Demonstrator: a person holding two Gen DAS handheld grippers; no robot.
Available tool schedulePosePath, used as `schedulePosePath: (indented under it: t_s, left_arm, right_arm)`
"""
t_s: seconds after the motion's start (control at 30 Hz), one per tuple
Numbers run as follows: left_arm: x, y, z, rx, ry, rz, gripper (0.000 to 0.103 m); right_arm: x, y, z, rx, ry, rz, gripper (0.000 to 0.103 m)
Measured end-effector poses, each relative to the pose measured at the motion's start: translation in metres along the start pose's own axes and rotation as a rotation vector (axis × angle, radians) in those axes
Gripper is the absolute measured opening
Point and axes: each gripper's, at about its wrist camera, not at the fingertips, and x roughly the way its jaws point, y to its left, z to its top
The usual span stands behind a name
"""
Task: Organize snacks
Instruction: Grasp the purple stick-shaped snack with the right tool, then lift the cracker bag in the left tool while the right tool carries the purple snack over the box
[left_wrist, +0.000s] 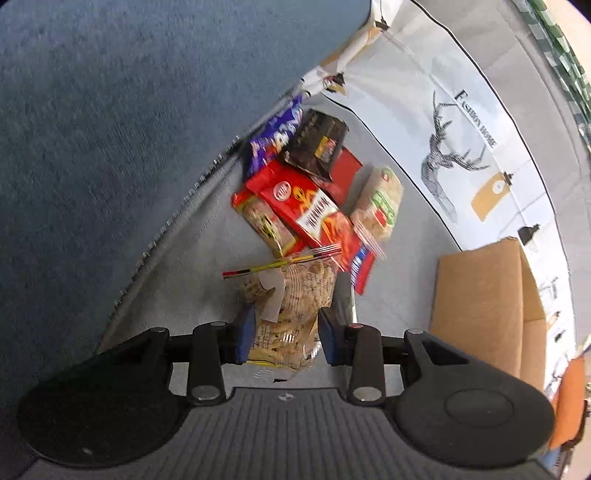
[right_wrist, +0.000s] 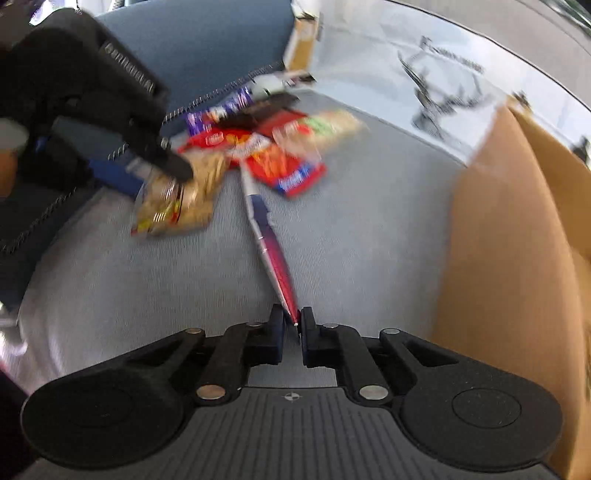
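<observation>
Brown cardboard box (right_wrist: 517, 240) stands just right of the right gripper (right_wrist: 293, 325) pinching a flat packet (right_wrist: 271, 251), while the left gripper (left_wrist: 284, 332) clamps a cracker bag (left_wrist: 288, 306).

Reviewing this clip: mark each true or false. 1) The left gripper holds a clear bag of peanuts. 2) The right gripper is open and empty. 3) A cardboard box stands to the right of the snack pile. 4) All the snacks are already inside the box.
1) True: the left gripper is shut on the peanut bag.
2) False: the right gripper pinches the edge of a flat red-and-blue packet.
3) True: the cardboard box stands there.
4) False: the snack pile lies on the grey surface, outside the box.
</observation>
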Motion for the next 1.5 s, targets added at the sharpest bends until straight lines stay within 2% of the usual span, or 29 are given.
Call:
schedulePosePath:
  t_s: [0.1, 0.17, 0.2, 0.23, 0.3, 0.4, 0.57, 0.63, 0.73, 0.9, 0.97, 1.17, 1.5]
  left_arm:
    - [0.001, -0.002, -0.003, 0.009, 0.009, -0.007, 0.040]
    - [0.002, -0.004, -0.004, 0.007, 0.009, -0.006, 0.040]
    - [0.002, -0.004, -0.004, 0.008, 0.006, -0.004, 0.042]
    - [0.003, -0.005, -0.004, 0.011, 0.005, 0.002, 0.044]
    - [0.005, -0.006, -0.003, 0.011, 0.005, 0.019, 0.053]
    - [0.007, -0.005, -0.001, 0.001, 0.006, 0.025, 0.056]
    - [0.013, -0.009, 0.001, 0.001, 0.013, 0.044, 0.064]
    - [0.017, -0.011, 0.001, -0.002, 0.020, 0.050, 0.067]
    - [0.024, -0.017, 0.001, -0.001, 0.034, 0.063, 0.068]
    - [0.033, -0.025, -0.002, 0.021, 0.046, 0.100, 0.068]
    - [0.035, -0.027, -0.004, 0.032, 0.048, 0.111, 0.067]
    - [0.034, -0.032, -0.006, 0.087, 0.025, 0.139, 0.054]
    - [0.019, -0.039, -0.007, 0.097, -0.020, 0.019, 0.053]
  right_arm:
    - [-0.012, -0.002, -0.016, 0.052, -0.043, 0.068, 0.016]
    - [-0.015, -0.006, -0.019, 0.087, -0.085, 0.119, 0.033]
    - [-0.014, -0.008, -0.019, 0.090, -0.113, 0.125, 0.047]
    - [-0.012, -0.010, -0.019, 0.093, -0.128, 0.126, 0.052]
    - [-0.002, -0.013, -0.018, 0.125, -0.113, 0.147, 0.052]
    - [0.007, -0.018, -0.012, 0.158, -0.118, 0.191, 0.052]
    - [0.018, -0.010, -0.010, 0.123, -0.114, 0.177, 0.050]
    - [0.018, -0.002, -0.010, 0.054, -0.123, 0.153, 0.030]
    - [0.015, 0.002, -0.011, 0.017, -0.136, 0.155, 0.022]
    - [0.011, -0.003, -0.012, 0.018, -0.136, 0.058, 0.021]
    - [0.014, -0.008, -0.013, 0.042, -0.115, 0.062, 0.022]
    - [0.014, -0.010, -0.014, 0.042, -0.118, 0.067, 0.022]
    - [0.001, -0.013, -0.017, 0.056, -0.166, 0.052, 0.020]
